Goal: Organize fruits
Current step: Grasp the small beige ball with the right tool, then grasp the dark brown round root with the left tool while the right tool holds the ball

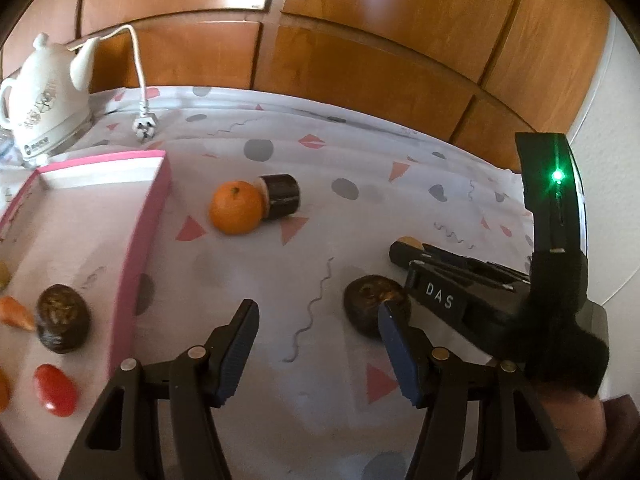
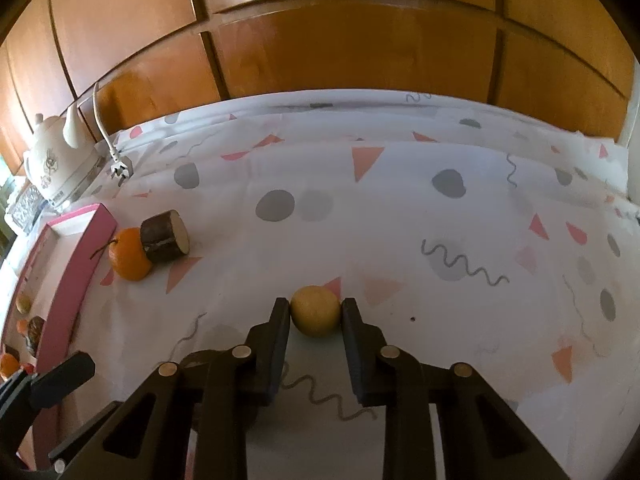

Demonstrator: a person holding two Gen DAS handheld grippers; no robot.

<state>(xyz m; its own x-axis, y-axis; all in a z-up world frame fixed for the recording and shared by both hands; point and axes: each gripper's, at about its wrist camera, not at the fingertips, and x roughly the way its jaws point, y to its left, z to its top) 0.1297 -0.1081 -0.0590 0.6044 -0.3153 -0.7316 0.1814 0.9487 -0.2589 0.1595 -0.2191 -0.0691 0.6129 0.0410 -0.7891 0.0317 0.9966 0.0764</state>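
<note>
Pinching a small yellow fruit [image 2: 315,316] with the right gripper [image 2: 315,314], pads touching both sides.
Left gripper [image 1: 318,312] is hovering half-open, empty, dark fruit [image 1: 370,304] at its right fingertip.

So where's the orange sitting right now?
The orange sits on the tablecloth just right of the pink tray's wall, touching the dark cut log piece; in the right wrist view it lies far left.

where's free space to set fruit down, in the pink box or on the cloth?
Pink box: its far half, toward the kettle, is bare; the near end is crowded with a dark fruit, a red tomato and others. Cloth: wide bare stretch right of the yellow fruit, and between the orange and the left gripper.
</note>
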